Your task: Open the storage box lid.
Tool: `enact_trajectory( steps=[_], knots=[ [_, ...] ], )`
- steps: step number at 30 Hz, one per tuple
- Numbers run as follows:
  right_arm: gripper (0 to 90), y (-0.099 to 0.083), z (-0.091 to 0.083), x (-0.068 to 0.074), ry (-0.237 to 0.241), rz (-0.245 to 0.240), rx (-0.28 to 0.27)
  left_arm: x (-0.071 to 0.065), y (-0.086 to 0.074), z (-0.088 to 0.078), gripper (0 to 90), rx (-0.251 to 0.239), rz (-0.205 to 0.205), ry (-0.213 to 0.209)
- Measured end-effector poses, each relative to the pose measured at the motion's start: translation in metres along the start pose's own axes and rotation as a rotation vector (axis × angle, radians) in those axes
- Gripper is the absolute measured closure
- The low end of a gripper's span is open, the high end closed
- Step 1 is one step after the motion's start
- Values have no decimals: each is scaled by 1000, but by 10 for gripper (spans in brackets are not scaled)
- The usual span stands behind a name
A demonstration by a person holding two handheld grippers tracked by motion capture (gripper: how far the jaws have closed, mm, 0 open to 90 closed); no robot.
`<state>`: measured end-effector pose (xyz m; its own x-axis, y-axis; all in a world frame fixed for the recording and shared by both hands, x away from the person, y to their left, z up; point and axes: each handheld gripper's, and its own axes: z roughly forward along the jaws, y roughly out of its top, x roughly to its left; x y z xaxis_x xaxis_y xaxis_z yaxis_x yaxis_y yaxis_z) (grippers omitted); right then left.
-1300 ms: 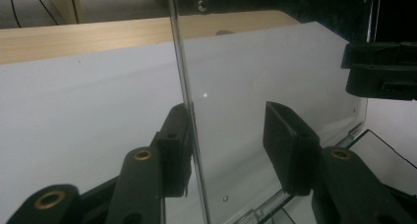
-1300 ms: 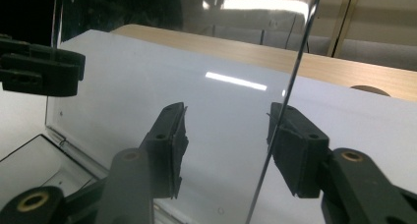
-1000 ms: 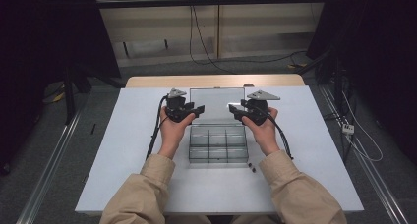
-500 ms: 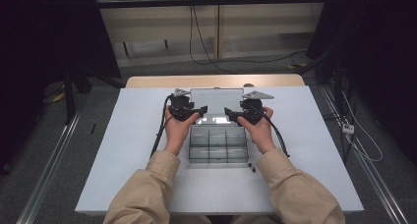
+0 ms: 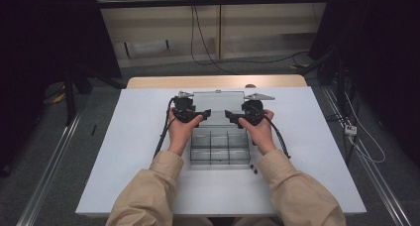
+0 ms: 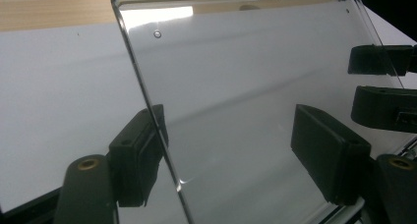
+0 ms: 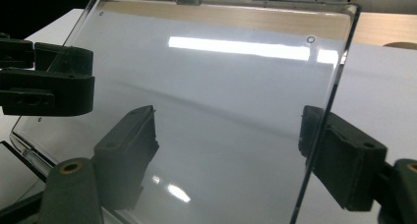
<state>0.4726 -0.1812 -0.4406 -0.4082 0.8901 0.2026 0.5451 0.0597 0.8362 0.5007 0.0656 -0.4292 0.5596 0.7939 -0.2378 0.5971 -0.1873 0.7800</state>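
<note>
Centre of the high view: clear plastic compartment box (image 5: pixel 220 147) on the white table (image 5: pixel 124 151), its transparent lid (image 5: pixel 218 107) swung back toward the upper frame. Left gripper (image 5: pixel 204 114) and right gripper (image 5: pixel 231 116) flank the lid's side edges. Both sets of jaws have just been opening; each now straddles an edge, pads apart, not pressing.

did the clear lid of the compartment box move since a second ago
Yes. The clear lid has swung further back, away from the person; it now reaches nearer the wooden strip at the table's far edge.
</note>
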Motion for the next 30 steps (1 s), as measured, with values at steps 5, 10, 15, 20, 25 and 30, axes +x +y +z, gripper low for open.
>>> enact_trajectory(
  steps=[5,10,15,20,25,30],
  knots=[
    [186,-2,3,-1,-5,0,16,0,-2,4,253,20,-8,1],
    [164,-4,5,-4,2,20,42,1,-5,8,203,47,-21,-2],
    [143,-7,9,-6,1,42,60,2,-8,13,155,65,-45,-5],
    [140,-8,10,-8,11,73,77,3,-9,14,135,74,-57,-7],
    [113,-10,11,-8,25,98,101,4,-10,15,114,99,-72,-15],
    [91,-12,13,-9,37,132,119,5,-11,16,109,119,-102,-26]
  ],
)
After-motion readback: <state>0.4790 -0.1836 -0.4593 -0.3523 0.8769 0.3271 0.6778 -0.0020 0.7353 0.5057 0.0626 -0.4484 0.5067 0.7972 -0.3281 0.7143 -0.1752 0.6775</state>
